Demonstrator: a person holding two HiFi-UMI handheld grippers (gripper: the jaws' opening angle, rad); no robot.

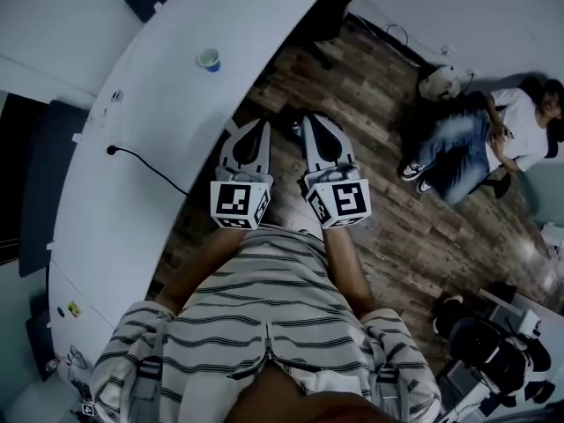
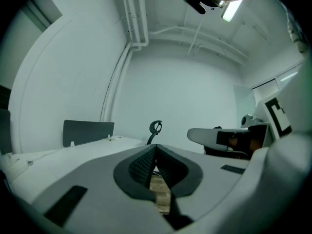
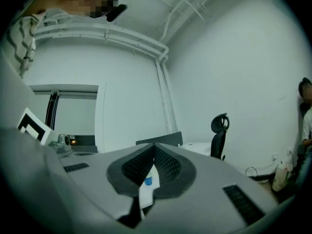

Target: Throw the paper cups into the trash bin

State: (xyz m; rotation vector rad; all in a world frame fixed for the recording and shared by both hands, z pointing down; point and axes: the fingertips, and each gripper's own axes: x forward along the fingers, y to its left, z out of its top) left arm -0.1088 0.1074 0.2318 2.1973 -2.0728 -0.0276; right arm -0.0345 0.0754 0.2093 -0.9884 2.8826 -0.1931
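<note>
One paper cup (image 1: pixel 209 59) with a blue band stands on the long white table (image 1: pixel 150 104), ahead and to the left of both grippers. In the right gripper view the same cup (image 3: pixel 148 181) shows as a small blue patch through the slit below the jaws. My left gripper (image 1: pixel 262 125) and right gripper (image 1: pixel 309 122) are held side by side over the wooden floor, next to the table's edge. Both point level. The left gripper (image 2: pixel 156 146) has its jaws closed tip to tip with nothing between them, and so does the right gripper (image 3: pixel 155 146). I see no trash bin.
A black office chair (image 1: pixel 330 11) stands at the table's far end. A person (image 1: pixel 480 139) sits on the floor at the right beside a bag (image 1: pixel 438 83). A black cable (image 1: pixel 145 161) runs over the table. Dark gear (image 1: pixel 480 342) lies at the lower right.
</note>
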